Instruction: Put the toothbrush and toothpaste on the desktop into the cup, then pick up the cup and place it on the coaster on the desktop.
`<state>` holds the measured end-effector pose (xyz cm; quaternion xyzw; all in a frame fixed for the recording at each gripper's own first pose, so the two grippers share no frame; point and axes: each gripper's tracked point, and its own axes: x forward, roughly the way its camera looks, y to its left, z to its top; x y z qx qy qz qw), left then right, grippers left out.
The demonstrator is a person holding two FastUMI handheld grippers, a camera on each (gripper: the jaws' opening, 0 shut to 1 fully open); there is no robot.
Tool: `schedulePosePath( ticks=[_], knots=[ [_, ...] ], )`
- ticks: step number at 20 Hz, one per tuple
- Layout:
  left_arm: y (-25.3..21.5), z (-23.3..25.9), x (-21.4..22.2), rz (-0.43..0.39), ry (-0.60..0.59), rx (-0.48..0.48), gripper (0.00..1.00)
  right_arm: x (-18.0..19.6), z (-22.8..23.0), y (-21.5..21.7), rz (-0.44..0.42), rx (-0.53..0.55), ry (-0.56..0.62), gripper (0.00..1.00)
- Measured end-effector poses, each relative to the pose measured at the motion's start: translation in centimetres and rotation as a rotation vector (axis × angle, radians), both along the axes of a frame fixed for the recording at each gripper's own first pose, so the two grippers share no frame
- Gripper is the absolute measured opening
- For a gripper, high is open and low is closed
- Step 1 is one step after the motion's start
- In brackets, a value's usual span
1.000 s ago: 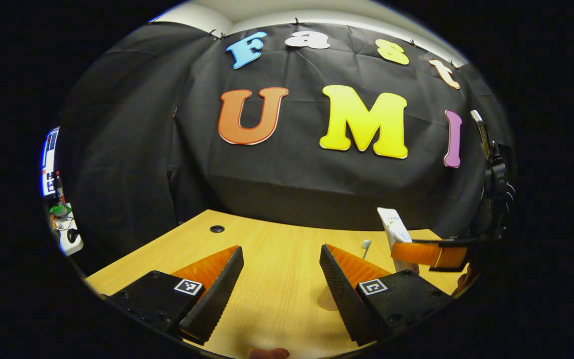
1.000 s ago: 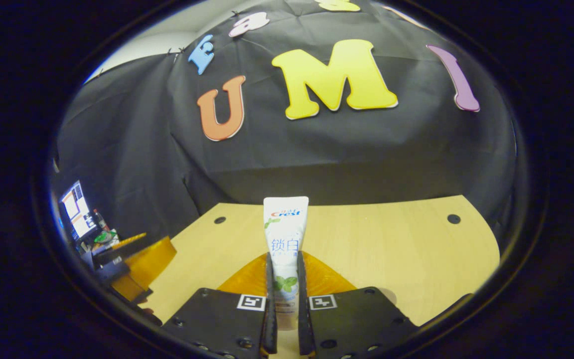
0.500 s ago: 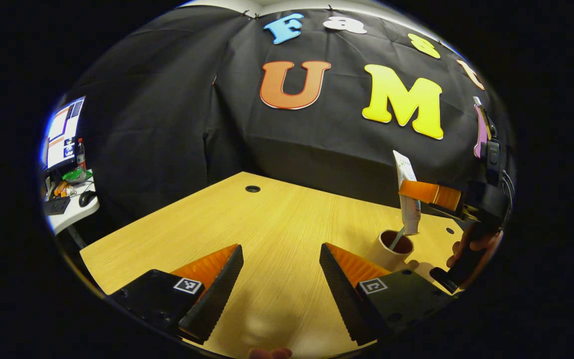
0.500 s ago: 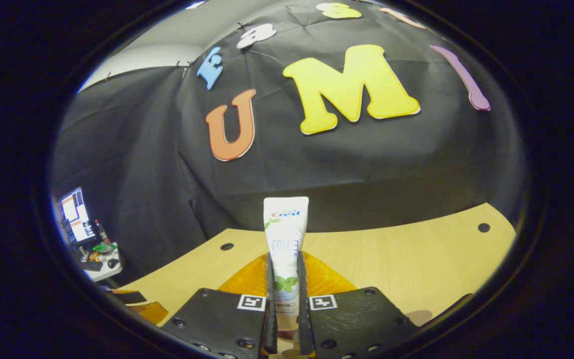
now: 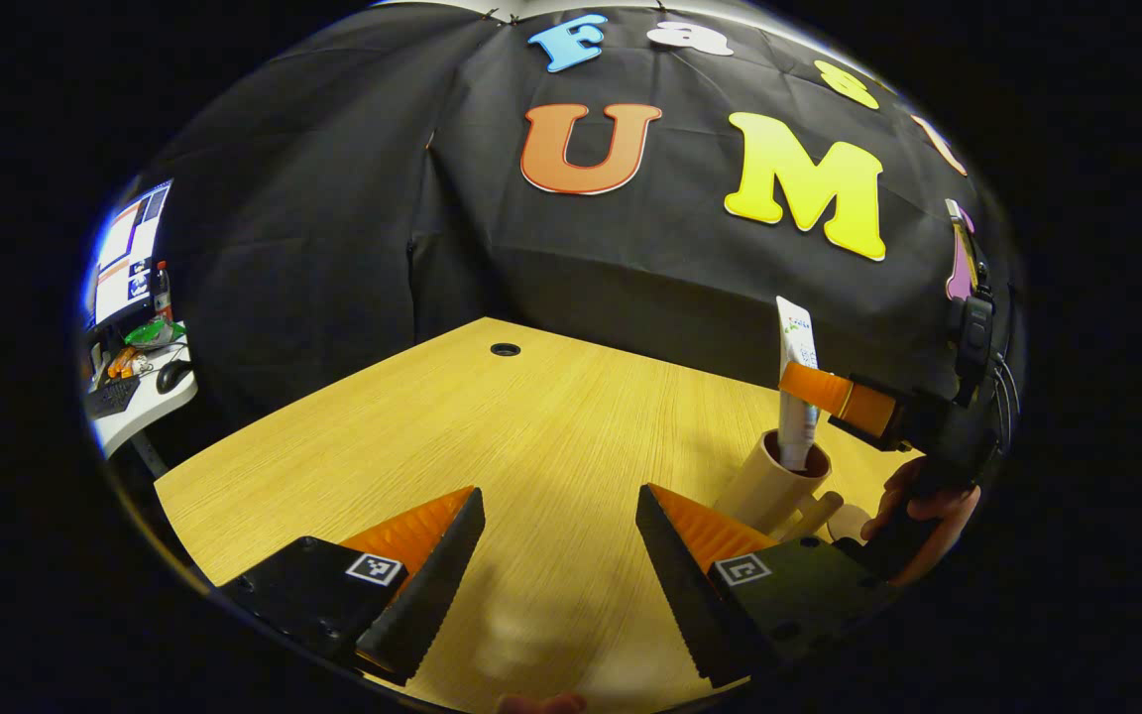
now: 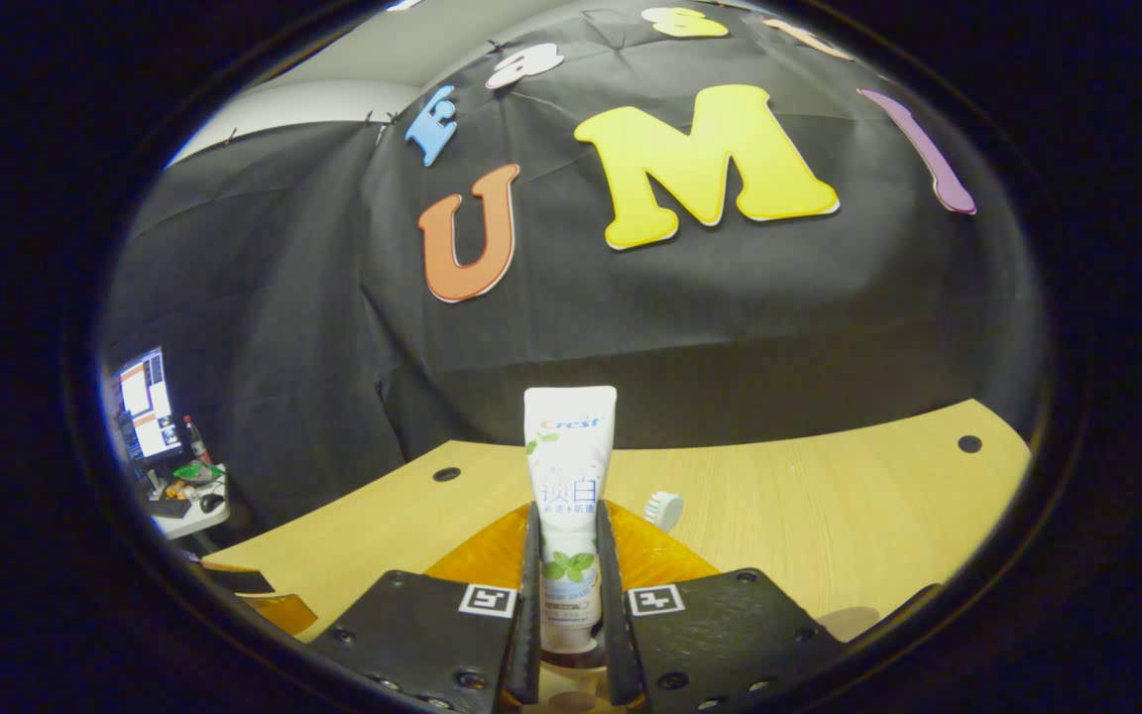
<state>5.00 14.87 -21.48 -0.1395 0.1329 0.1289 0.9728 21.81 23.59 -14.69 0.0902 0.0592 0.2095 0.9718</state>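
In the left gripper view a beige cup [image 5: 767,488] stands on the wooden desktop [image 5: 492,436] at the right. My right gripper [image 5: 811,387] hangs above it, shut on a white toothpaste tube [image 5: 797,397] held upright, whose lower end is inside the cup's mouth. In the right gripper view the tube [image 6: 569,466] rises between the two fingers of the right gripper [image 6: 568,513]. The white head of the toothbrush [image 6: 663,509] peeks up just right of it. My left gripper [image 5: 556,550] is open over bare wood, left of the cup.
A hand [image 5: 918,506] holds the right gripper's handle beside the cup. A pale rounded shape [image 5: 847,520] lies right of the cup; what it is cannot be told. Cable holes [image 5: 506,349] [image 6: 970,443] mark the desk's far corners. A side table with a monitor [image 5: 125,268] stands at the left.
The right gripper has come down with the toothpaste, whose lower end went from above the cup into its mouth. The toothbrush head has come into the right gripper view. The left gripper stays open.
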Motion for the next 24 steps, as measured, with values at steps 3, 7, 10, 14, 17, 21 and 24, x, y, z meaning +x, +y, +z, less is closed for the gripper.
schedulePosePath(
  ticks=[3, 7, 10, 14, 17, 21, 24],
  knots=[
    [-0.8, 0.2, 0.4, -0.016, -0.005, -0.001, 0.98, -0.6, 0.3, 0.0, 0.005, -0.01, -0.033, 0.33],
    [-1.6, 1.2, 0.6, -0.029, -0.016, 0.019, 0.98, -1.9, 1.5, -0.5, 0.011, -0.02, -0.055, 0.39],
    [-2.4, 2.7, 1.0, -0.043, -0.038, 0.032, 0.98, -3.0, 2.8, -1.4, 0.007, -0.037, -0.068, 0.47],
    [-4.1, 5.2, 1.7, -0.072, -0.064, 0.031, 0.98, -5.5, 4.7, -3.5, 0.005, -0.068, -0.066, 0.72],
    [-5.6, 6.9, 2.5, -0.095, -0.07, 0.026, 0.98, -7.5, 6.1, -6.2, -0.019, -0.082, -0.047, 0.83],
    [-6.7, 8.8, 2.8, -0.097, -0.044, 0.037, 0.98, -9.8, 7.1, -10.6, -0.064, -0.143, -0.012, 0.82],
    [-8.3, 10.0, 3.2, -0.131, -0.031, 0.035, 0.98, -11.9, 8.0, -13.7, -0.09, -0.154, 0.016, 0.84]
  ],
)
